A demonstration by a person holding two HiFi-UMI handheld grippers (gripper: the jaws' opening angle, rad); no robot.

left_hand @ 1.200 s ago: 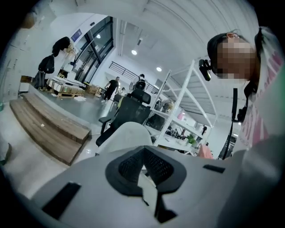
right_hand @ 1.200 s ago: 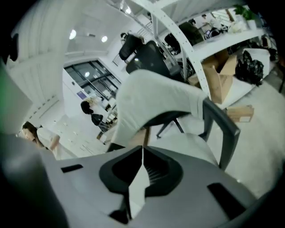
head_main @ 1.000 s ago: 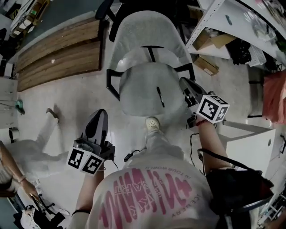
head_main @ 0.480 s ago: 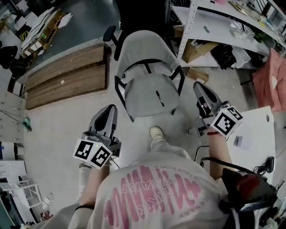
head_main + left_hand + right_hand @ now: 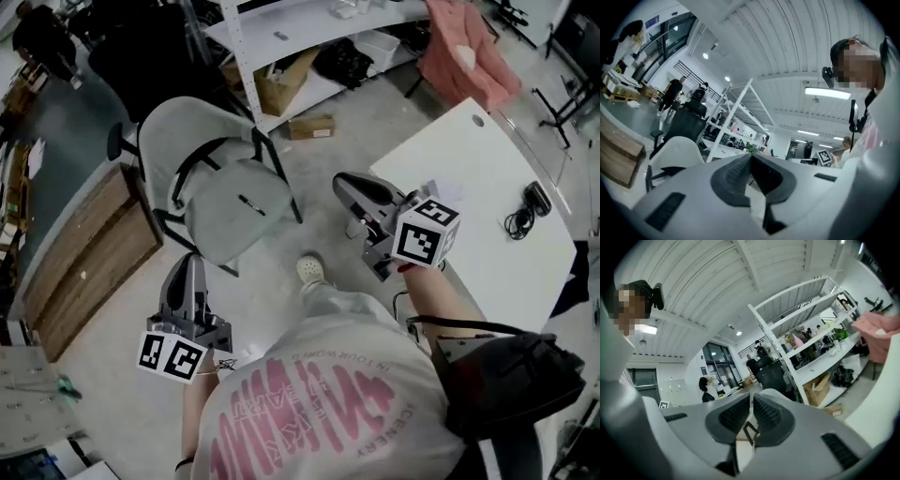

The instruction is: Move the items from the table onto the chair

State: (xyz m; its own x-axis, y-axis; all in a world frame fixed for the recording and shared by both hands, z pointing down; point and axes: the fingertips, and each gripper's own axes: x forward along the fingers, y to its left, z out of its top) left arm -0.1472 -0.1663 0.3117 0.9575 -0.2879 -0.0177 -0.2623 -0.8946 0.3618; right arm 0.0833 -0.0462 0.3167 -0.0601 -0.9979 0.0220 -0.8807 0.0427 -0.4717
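The white chair (image 5: 225, 211) stands at the upper left of the head view with a thin black pen-like item (image 5: 251, 204) lying on its seat. The white table (image 5: 469, 197) is at the right; a black device with a coiled cable (image 5: 527, 204) lies near its far edge. My left gripper (image 5: 190, 264) is low on the left, in front of the chair, shut and empty. My right gripper (image 5: 343, 180) is raised between the chair and the table's near corner, also shut with nothing held. Both gripper views show closed pads, left gripper (image 5: 750, 158) and right gripper (image 5: 751, 398), pointing level into the room.
A white metal shelf rack with cardboard boxes (image 5: 281, 84) stands behind the chair, and a pink cloth (image 5: 464, 47) hangs near the table's far end. A wooden platform (image 5: 84, 262) lies at the left. My shoe (image 5: 309, 270) is on the floor between the grippers. People stand far off.
The view has swung to the right: the chair slid to the upper left and the white table came into view. Both grippers drew back from the chair, the right one rising toward the table.
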